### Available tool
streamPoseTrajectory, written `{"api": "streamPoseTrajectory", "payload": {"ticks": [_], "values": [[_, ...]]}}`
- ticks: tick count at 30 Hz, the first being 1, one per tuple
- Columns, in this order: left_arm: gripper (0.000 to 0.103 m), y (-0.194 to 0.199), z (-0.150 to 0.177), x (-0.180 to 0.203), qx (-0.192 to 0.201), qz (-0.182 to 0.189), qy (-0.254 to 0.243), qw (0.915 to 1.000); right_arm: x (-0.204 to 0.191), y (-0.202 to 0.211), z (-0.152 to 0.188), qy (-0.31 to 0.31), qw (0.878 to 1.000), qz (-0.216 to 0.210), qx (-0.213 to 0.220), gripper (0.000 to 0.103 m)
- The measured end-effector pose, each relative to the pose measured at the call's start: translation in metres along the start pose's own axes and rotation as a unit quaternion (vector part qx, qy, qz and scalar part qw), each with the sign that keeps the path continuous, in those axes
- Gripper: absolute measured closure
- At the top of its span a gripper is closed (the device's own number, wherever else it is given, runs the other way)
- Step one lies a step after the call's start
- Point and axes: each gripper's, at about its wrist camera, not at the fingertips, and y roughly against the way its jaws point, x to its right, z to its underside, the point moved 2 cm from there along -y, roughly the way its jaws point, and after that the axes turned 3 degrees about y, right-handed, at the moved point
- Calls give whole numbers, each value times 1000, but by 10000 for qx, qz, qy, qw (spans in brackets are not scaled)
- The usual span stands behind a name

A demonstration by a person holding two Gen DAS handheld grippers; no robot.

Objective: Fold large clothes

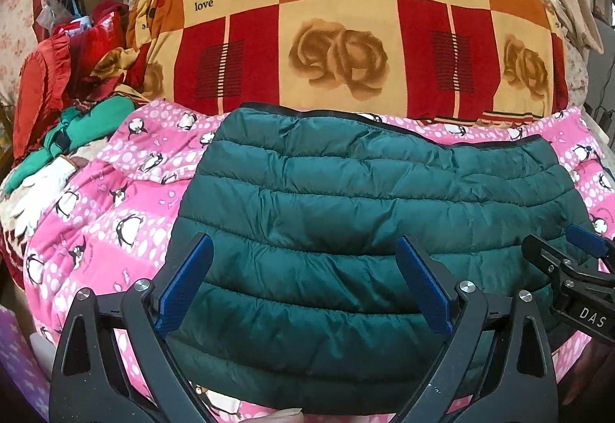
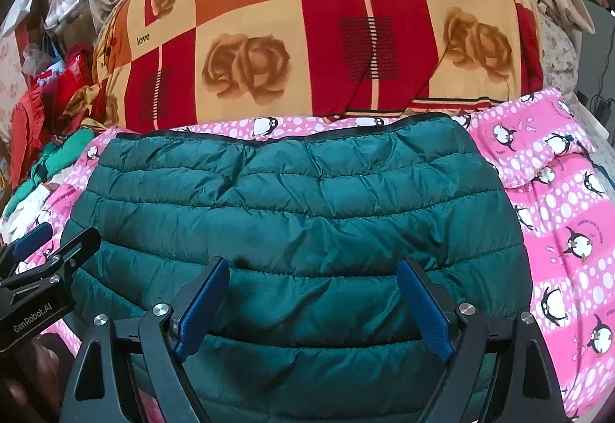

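A: So, from the left wrist first. What does it catch that the other misses?

B: A heap of red and green clothes [image 1: 57, 108] piled at the far left, beside the pink penguin-print cover [image 1: 115, 215]. The left gripper [image 1: 305, 284] hangs with its blue pads spread wide over the near half of the dark green quilted jacket [image 1: 369, 200], nothing pinched between them. The right gripper [image 1: 569, 269] pokes in from the right edge, over the jacket's right side.

A: And room around the jacket?

B: Bare pink cover shows to its left and in a thin strip on the right. Behind it, the big red, orange and cream rose-patterned quilt [image 1: 346, 19] rises just past the jacket's far, black-trimmed edge.

A: Now the right wrist.

B: Here the wide stretch of pink cover [image 2: 557, 215] lies to the jacket's right, with a raised fold in it near the far corner. The right gripper [image 2: 313, 302] also stands wide open above the jacket [image 2: 300, 200], pads clear of each other and gripping nothing. The left gripper [image 2: 38, 250] shows at the left edge, over the jacket's left border; whether it touches the cloth I can't tell from this angle.

A: How does the jacket look?

B: Folded into a broad, squarish block in the middle of the cover, its stitched channels running side to side, shiny fabric puffed and lightly wrinkled, most creased near the far edge. The rose quilt [image 2: 307, 38] sits right behind.
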Motion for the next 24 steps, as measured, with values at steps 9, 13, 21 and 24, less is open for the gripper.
{"api": "streamPoseTrajectory", "payload": {"ticks": [9,13,21,24], "values": [[7,-4,1,-2,-56,6,65,10000,0,-5,0,20,10000,30,-41,16],[7,-8,1,-2,-98,2,79,9999,0,-6,-1,42,10000,58,-41,16],[7,-10,1,-1,-123,1,78,9999,3,-11,-2,42,9999,81,-73,16],[7,-12,1,-3,-149,7,93,9998,3,-12,-2,34,9999,63,-94,16]]}}
